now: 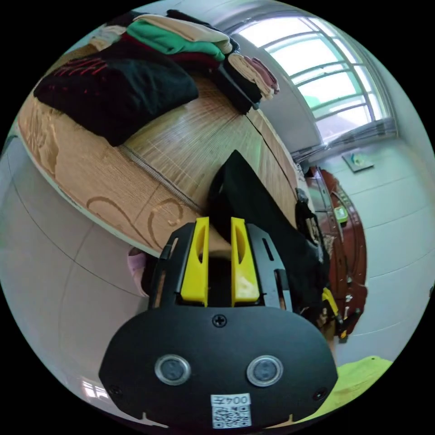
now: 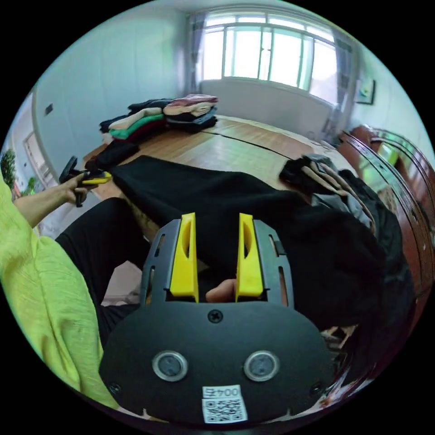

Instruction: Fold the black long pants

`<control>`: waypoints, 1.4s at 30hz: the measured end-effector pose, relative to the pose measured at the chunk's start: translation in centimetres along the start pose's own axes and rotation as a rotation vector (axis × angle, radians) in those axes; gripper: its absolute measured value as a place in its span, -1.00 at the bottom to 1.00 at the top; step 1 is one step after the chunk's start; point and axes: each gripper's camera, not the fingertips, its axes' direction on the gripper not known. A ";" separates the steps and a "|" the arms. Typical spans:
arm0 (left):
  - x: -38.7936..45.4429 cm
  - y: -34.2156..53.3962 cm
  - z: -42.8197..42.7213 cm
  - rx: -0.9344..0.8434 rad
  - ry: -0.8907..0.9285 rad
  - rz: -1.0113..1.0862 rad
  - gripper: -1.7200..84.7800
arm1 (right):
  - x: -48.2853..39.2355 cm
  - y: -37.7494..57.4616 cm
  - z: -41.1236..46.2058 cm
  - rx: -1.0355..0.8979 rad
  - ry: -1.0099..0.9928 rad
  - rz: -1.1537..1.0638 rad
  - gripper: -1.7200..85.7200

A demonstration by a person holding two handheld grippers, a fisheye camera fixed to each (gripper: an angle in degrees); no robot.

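Observation:
The black long pants (image 2: 204, 190) lie stretched across the bamboo mat of the bed (image 2: 235, 149). One end hangs over the near edge. My right gripper (image 2: 216, 219) sits at that thick end; black cloth fills the gap between its yellow jaws, which press on it. In the left gripper view the pants (image 1: 258, 213) run away from me along the mat (image 1: 181, 145). My left gripper (image 1: 219, 224) holds their near corner at its jaw tips, with a narrow gap. A hand holds the left gripper (image 2: 90, 179) at the pants' far end.
Folded clothes are stacked at the mat's far side (image 2: 181, 111) (image 1: 181, 41), with a black folded garment (image 1: 113, 90) beside them. A loose pile of clothes (image 2: 326, 176) lies near the dark wooden headboard (image 2: 398, 181). A yellow-green sleeve (image 2: 36, 281) is at the left, and pale floor tiles (image 1: 54, 272) lie below the bed.

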 end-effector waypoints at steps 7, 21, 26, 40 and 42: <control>2.1 0.3 1.1 -0.016 -0.151 0.223 -0.79 | -11.9 -11.8 8.0 -0.019 -0.246 -0.282 -0.64; 4.5 1.4 0.2 -0.013 -0.111 0.290 -0.78 | -16.8 -24.4 21.1 -0.219 -0.382 -0.249 -0.88; 8.2 -0.5 0.3 -0.006 -0.116 0.399 -0.73 | 2.8 -18.8 16.2 0.099 -0.663 0.586 -0.87; 18.4 -5.1 11.2 -0.306 -0.257 0.510 -0.69 | 19.0 3.2 17.3 0.281 -0.739 1.296 -0.87; 21.3 -3.9 12.0 -0.300 -0.413 0.638 -0.79 | 19.3 2.7 17.2 0.293 -0.745 1.259 -0.87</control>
